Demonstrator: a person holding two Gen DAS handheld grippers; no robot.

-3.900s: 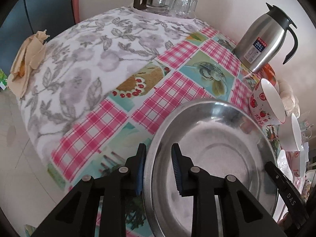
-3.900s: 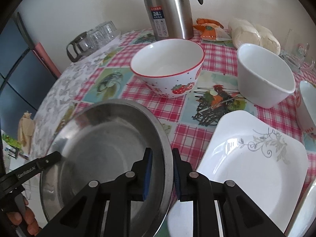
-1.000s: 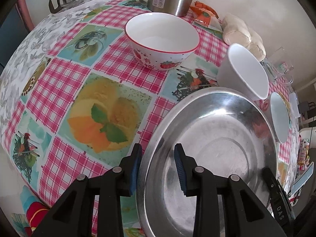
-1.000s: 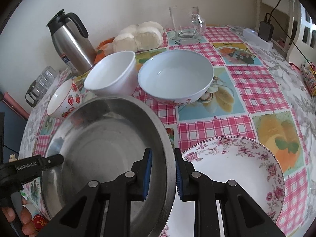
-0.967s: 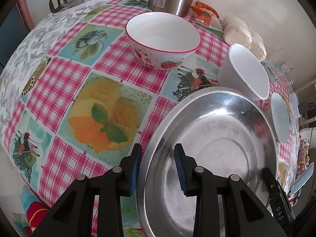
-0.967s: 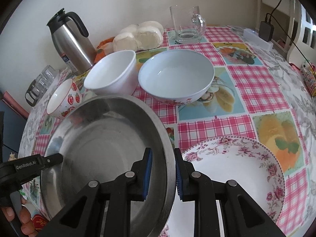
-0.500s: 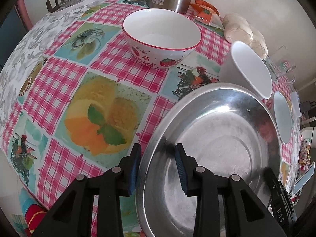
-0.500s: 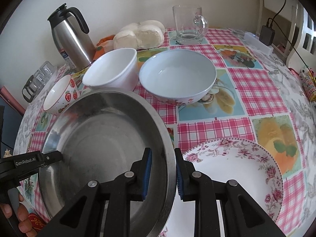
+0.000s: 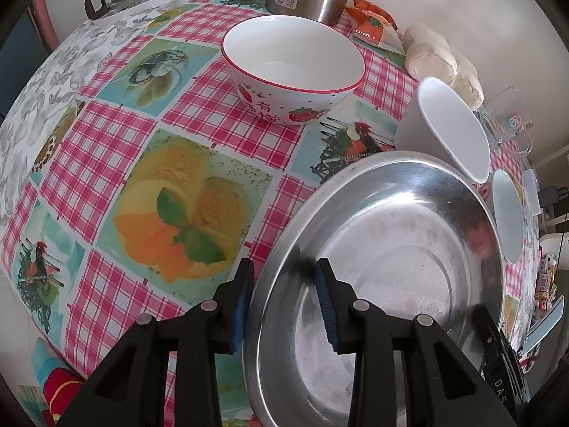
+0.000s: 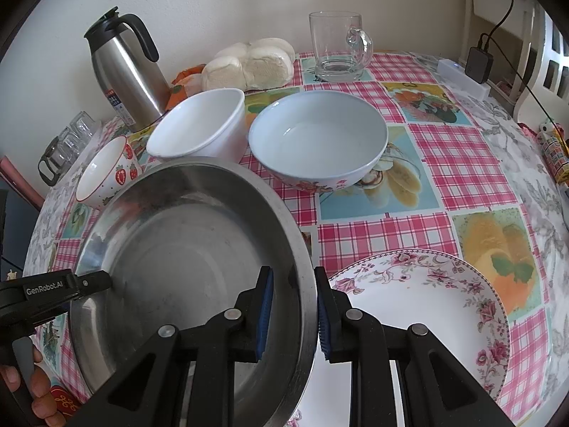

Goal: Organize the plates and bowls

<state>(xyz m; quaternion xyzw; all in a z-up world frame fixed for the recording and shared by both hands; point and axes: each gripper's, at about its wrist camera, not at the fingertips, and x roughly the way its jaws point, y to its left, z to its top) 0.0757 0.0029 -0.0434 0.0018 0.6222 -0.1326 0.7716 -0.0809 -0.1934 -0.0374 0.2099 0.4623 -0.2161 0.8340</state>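
Steel plate carried between both tools, above the surface. Left gripper with jaws straddling the near rim, closed on it, one pad inside and one outside. Right gripper clamped likewise on the opposite rim. Two grips probably for keeping so wide a dish level. Floral plate directly beside and partly beneath, a likely stacking spot. Strawberry bowl, white bowl and pale blue bowl grouped behind, near the flask.
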